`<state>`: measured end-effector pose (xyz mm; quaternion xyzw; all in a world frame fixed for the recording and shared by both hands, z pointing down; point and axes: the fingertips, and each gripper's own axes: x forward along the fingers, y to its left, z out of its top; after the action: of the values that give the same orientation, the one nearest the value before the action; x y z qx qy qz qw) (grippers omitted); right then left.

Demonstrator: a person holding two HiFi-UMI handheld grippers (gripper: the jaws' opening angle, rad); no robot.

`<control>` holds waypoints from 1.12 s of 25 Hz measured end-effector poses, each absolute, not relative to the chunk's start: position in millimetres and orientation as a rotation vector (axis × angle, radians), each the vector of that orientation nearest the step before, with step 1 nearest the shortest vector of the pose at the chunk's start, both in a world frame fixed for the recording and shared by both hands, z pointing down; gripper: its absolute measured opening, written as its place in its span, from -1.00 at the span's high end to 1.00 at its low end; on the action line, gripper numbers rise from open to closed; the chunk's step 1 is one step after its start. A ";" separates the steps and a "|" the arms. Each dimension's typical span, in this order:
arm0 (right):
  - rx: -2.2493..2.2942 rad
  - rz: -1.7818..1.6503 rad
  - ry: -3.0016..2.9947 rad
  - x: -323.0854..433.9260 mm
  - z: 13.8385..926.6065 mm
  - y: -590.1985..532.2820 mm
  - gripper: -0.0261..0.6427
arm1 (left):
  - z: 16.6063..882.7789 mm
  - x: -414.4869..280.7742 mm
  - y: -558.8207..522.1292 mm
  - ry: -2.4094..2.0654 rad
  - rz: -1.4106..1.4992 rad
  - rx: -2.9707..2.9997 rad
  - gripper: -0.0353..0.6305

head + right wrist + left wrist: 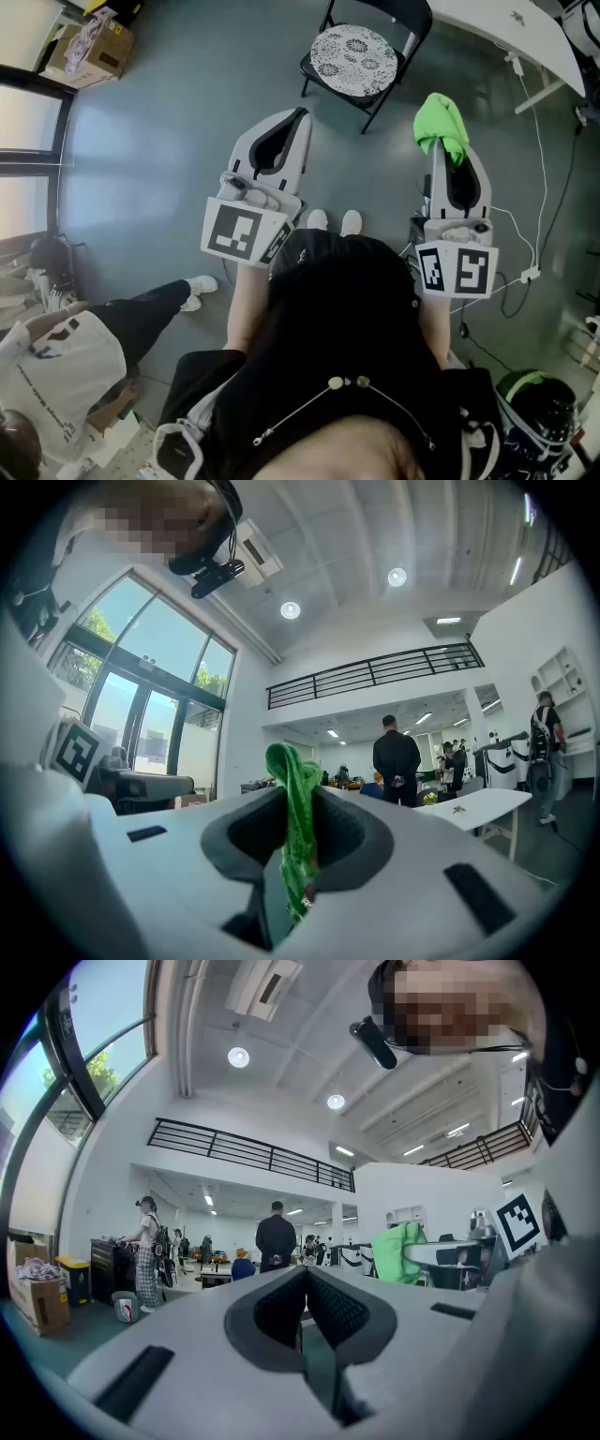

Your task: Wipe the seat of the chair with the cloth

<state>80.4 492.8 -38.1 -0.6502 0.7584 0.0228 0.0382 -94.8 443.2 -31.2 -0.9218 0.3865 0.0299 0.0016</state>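
A black folding chair (367,56) with a round white patterned seat (353,58) stands on the floor ahead of me. A bright green cloth (442,127) is pinched in my right gripper (448,152), which is shut on it and held to the right of the chair, nearer to me. In the right gripper view the cloth (298,822) sticks up between the closed jaws. My left gripper (302,114) is held left of the chair's front, shut with nothing in it; in the left gripper view its pads (328,1305) meet, and the green cloth (399,1252) shows to the right.
A person (66,352) in a white shirt sits on the floor at my lower left. A cardboard box (89,47) stands at the far left by the window. A white table (525,33) is at the upper right, with cables (539,169) on the floor below it.
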 end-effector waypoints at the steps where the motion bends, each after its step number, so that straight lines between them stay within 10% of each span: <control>1: -1.997 0.070 2.322 82.7 -38.4 493.8 0.67 | -31.8 -95.1 444.1 1.218 0.095 -2.890 0.88; 28: -2.040 0.051 2.240 192.2 -37.1 494.0 0.66 | -52.9 -96.2 446.4 1.373 0.091 -2.728 0.88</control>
<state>192.2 494.0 -37.1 -0.6723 0.7380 0.0167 0.0557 -96.2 446.4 -52.9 -0.8920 0.4490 0.0297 0.0431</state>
